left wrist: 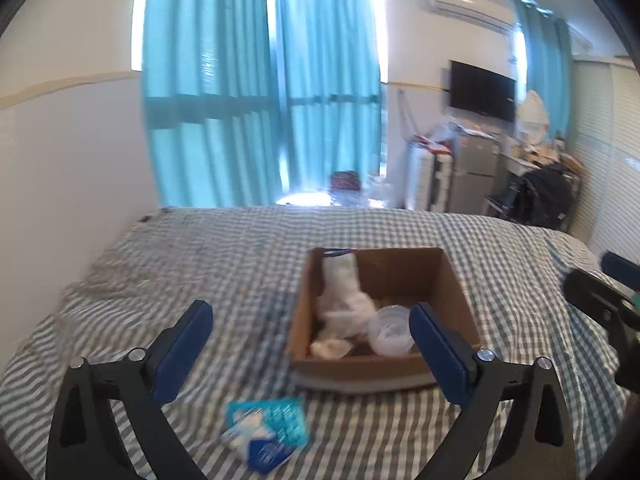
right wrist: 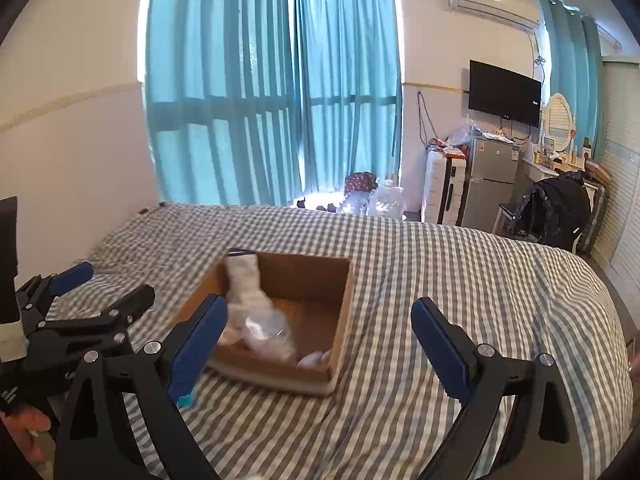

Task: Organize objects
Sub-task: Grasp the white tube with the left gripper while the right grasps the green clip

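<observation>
While a blue packet (left wrist: 266, 428) is seen lying loose on the bed (left wrist: 200, 264), just in front of the cardboard box (left wrist: 360, 372), the task is judged partly done. Inside the box, a white cloth-like bundle (left wrist: 340, 292) is propped against the far-left wall, a clear plastic container (left wrist: 390, 330) is seen at the near side, and a small pale item (left wrist: 328, 347) is seen at the near-left corner; exact nature can't be told due to blur. So several things are already stowed, and the packet, approx. the only loose item visible, is prob. left to be put in. The left gripper (left wrist: 312, 332) is held above the bed w/ fingers spread wide and nothing between them, the packet lying below and betw. them. The right gripper (right wrist: 320, 328) is likewise held wide apart and empty, aimed at the box from its right side. Farther out, teal curtains (right wrist: 272, 92), a wall TV (right wrist: 504, 92), a small fridge (right wrist: 490, 172) and an AC unit (right wrist: 492, 2) are noted.
</observation>
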Demonstrator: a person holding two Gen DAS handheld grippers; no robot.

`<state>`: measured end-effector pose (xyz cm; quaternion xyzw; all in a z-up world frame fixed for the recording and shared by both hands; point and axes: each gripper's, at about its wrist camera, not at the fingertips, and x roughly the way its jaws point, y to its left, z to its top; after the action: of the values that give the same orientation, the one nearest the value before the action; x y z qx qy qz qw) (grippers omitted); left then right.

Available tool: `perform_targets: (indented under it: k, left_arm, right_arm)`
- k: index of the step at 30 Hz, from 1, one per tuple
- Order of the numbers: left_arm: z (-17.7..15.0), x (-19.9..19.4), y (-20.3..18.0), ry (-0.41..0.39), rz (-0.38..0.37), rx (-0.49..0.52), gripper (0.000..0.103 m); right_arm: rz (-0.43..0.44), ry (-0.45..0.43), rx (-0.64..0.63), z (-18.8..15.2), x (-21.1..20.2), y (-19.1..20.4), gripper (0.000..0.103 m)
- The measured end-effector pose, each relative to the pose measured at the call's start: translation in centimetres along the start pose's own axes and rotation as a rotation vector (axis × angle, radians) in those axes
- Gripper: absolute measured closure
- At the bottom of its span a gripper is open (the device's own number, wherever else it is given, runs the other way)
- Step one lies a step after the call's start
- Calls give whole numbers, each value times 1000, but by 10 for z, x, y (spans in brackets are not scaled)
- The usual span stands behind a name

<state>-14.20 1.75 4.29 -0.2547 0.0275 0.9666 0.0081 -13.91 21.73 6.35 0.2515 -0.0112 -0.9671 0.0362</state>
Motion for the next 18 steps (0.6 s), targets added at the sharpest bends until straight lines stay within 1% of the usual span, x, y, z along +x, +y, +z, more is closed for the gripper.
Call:
perform_targets:
  k: [3, 5, 7, 10, 14, 18]
  left_arm:
    - [-12, -27, 10, -10, 11, -25, 0]
    - [-23, -42, 13, -9, 26, -22, 0]
    - [-34, -51, 12, -11, 42, -8, 0]
    - [-52, -62, 13, -14, 62, -4, 0]
    - [-86, -65, 15, 14, 61, -38, 0]
    - [-124, -50, 15, 67, 83, -55, 0]
  right_arm:
    - [-8, -11, -18, -15, -38, 10, 9]
    - [-26, -13, -41, -23, -54, 14, 9]
    - [-38, -16, -56, -34, -73, 15, 9]
    - [-48, -23, -68, -51, -91, 17, 9]
    - [-65, -12, -66, -78, -94, 18, 9]
    - [-59, 31, -65, -115, -76, 15, 9]
